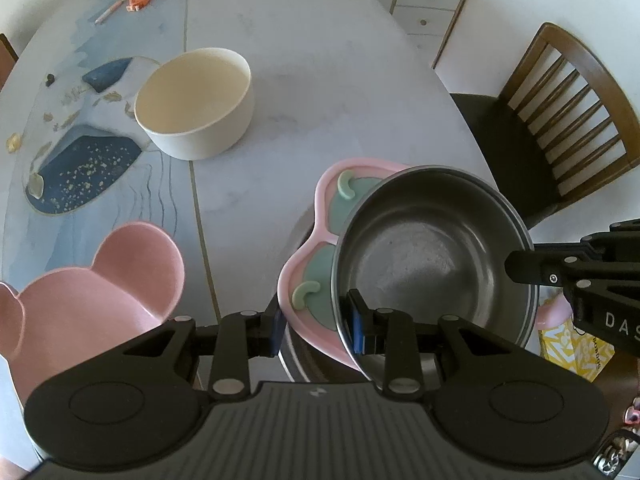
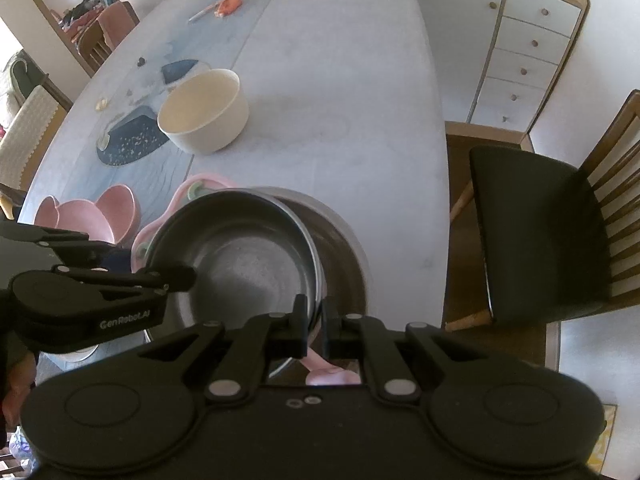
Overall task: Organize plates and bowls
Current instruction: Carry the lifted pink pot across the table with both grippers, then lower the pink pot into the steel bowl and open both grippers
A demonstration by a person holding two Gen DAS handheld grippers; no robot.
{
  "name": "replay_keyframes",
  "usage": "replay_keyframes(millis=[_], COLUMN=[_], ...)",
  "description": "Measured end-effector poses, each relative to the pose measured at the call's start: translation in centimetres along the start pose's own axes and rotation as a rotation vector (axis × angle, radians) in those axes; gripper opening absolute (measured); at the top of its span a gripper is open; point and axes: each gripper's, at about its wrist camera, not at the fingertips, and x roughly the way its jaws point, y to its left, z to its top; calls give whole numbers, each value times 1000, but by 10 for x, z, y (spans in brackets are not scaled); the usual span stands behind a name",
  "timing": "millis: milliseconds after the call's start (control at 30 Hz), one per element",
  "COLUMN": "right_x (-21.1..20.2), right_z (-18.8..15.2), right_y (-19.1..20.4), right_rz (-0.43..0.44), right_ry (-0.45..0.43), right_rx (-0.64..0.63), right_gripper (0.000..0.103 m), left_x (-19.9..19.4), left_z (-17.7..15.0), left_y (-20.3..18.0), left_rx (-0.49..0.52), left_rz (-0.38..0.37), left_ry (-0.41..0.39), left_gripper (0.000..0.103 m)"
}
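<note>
Right wrist view: both hand-held grippers angle steeply down, right [image 2: 315, 322] and left [image 1: 316, 330] clamped on the steel bowl [image 1: 432, 248] rim.

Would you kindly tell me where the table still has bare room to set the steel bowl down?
Bare tabletop lies right of the cream bowl, out to the edge by the chair, and beyond it. The near end is crowded: pink bear bowl, pink divided plate and steel bowl.
</note>
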Motion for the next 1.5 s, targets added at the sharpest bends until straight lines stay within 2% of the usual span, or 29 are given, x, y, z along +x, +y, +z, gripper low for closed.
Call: replay_keyframes(millis=[233, 567, 1000, 1233, 1367, 1500], right_x=[7, -14, -1, 7, 6, 4], right_z=[4, 5, 5, 10, 13, 14], right_y=[-3, -7, -16, -17, -14, -15], right_rz=[15, 27, 27, 42, 34, 42], right_ry=[25, 29, 55, 72, 59, 54], right_rx=[-6, -32, 12, 19, 6, 8], right_gripper=[8, 8, 8, 17, 22, 25], left_x=[3, -8, 17, 27, 22, 17], left_z=[1, -1, -3, -2, -2, -3], left_y=[-3, -6, -4, 4, 1, 4], left_rx=[0, -20, -43, -80, -37, -48], left_rz=[18, -25, -68, -78, -59, -94], left_ry=[-1, 13, 64, 93, 61, 53], left_gripper=[30, 30, 33, 35, 38, 49])
